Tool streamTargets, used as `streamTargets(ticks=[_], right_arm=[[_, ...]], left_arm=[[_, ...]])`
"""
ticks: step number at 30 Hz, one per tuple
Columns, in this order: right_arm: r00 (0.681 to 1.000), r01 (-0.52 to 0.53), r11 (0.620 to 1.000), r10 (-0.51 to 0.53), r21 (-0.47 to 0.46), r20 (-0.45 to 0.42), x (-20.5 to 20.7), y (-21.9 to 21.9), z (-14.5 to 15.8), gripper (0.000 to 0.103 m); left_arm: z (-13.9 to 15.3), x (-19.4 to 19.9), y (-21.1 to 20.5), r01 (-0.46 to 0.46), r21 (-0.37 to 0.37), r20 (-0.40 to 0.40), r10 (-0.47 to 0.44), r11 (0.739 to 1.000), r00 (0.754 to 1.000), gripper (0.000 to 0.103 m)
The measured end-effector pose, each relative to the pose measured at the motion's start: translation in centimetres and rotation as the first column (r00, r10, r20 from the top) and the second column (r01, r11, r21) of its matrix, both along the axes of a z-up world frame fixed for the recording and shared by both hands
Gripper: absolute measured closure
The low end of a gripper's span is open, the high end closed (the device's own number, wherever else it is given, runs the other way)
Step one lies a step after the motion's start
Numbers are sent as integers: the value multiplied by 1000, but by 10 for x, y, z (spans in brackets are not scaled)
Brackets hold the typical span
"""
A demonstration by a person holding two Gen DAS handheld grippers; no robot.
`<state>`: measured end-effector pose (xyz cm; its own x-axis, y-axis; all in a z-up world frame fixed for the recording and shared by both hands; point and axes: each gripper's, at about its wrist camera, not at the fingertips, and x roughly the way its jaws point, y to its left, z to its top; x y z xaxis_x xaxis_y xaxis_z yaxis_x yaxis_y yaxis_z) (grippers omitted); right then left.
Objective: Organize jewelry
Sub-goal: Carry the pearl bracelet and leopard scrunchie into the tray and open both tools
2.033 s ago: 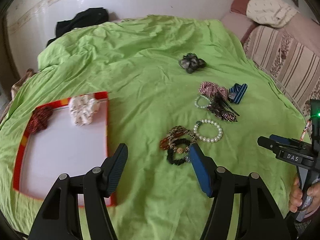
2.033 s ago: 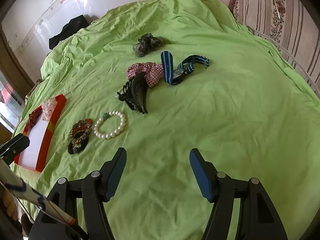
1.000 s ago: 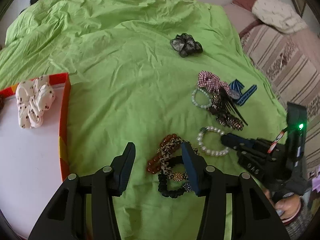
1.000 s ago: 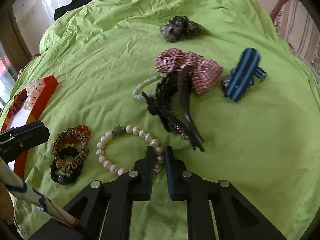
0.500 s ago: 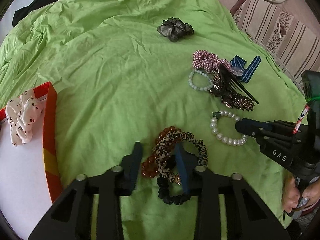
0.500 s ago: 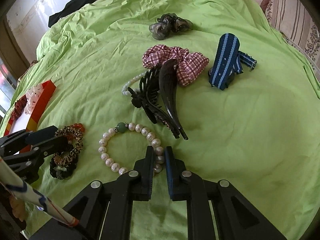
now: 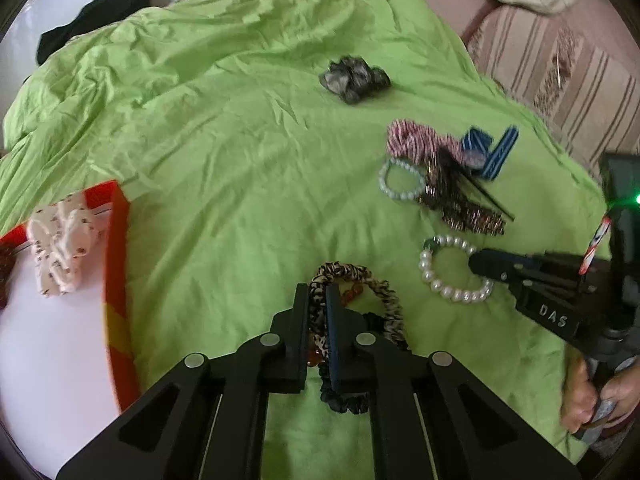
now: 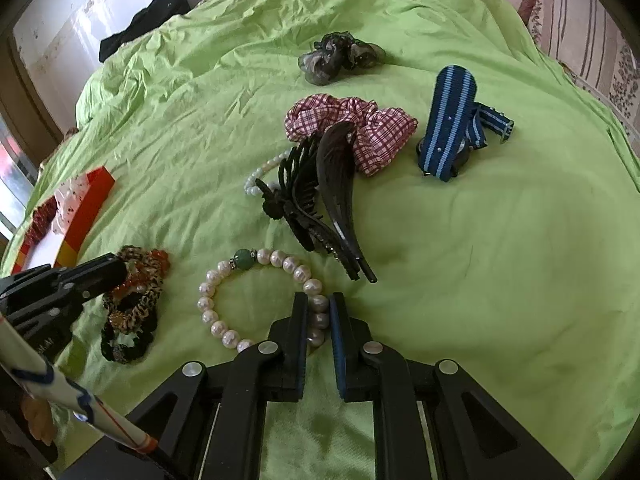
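On a green bedsheet [image 7: 224, 168], the right gripper [image 8: 319, 312], lettered "DAS", clamps the near rim of a pearl bracelet [image 8: 224, 276]; the left gripper [image 7: 317, 304] pinches a leopard-print scrunchie [image 7: 376, 292] beside a red-edged tray [image 7: 116, 264].

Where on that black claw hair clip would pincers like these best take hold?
Probably the smooth curved back of the black claw clip, from above, with the fingers straddling its narrow width. It lies on its side with its teeth spread leftward over the small pearl bracelet, which could snag.
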<state>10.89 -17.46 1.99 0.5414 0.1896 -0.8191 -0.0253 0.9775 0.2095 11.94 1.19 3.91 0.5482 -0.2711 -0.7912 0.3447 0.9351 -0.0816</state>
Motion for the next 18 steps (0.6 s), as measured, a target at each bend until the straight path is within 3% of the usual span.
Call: streamTargets(ticks=[12,18], right_arm=[[997,-9,997,3,71,80,-40,0,44,92],[993,-15,997,6,73,118,-64,0,66,92]], left_arm=[[73,-61,30,-83,-98,97,92,992,991,96],[91,-90,44,-113,-133,113,129,985,985,96]])
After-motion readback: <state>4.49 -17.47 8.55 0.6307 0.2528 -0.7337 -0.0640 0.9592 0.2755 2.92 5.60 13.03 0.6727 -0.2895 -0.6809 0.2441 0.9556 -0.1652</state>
